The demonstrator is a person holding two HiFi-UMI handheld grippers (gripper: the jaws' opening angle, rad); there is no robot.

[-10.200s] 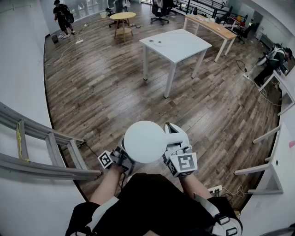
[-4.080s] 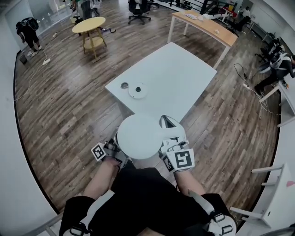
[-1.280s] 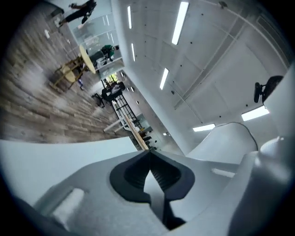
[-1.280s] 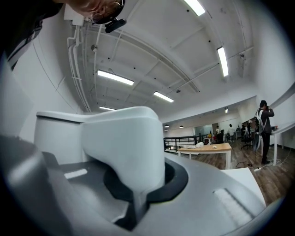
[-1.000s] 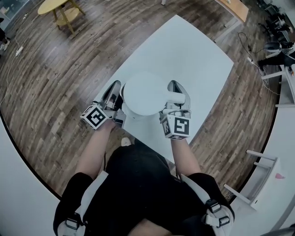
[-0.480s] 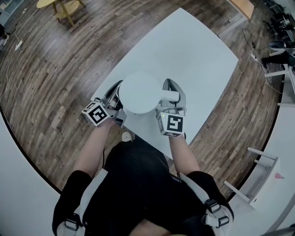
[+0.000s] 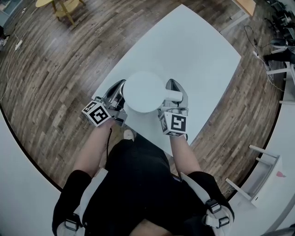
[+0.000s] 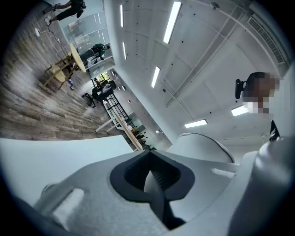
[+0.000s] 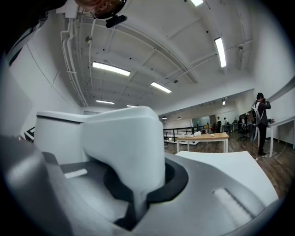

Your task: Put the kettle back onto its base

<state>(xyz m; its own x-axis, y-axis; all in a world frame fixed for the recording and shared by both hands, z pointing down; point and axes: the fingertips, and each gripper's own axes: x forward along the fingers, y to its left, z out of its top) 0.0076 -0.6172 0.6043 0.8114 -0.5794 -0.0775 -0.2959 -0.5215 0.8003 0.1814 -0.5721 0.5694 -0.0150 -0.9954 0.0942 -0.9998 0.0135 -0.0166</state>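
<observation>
A white kettle [image 7: 145, 92], seen from above as a round lid, hangs over the near left part of the white table [image 7: 193, 50]. My right gripper [image 7: 172, 85] is shut on the kettle's handle [image 9: 124, 147], which runs down between its jaws [image 9: 138, 196]. At the kettle's left side my left gripper [image 7: 121, 85] is shut, with a thin pale edge of the kettle pinched in its jaws [image 8: 152, 179]. The kettle's body [image 8: 198, 145] rises just to the right of that gripper. The kettle hides the base.
Wooden floor surrounds the table [image 8: 55, 156]. A small round yellow table [image 7: 62, 7] stands at the far left. Desks [image 9: 205, 137] and a standing person [image 9: 260, 117] are far off across the room. The person's legs are at the table's near edge.
Both grippers and the kettle have come down a little toward the table. The grips are the same.
</observation>
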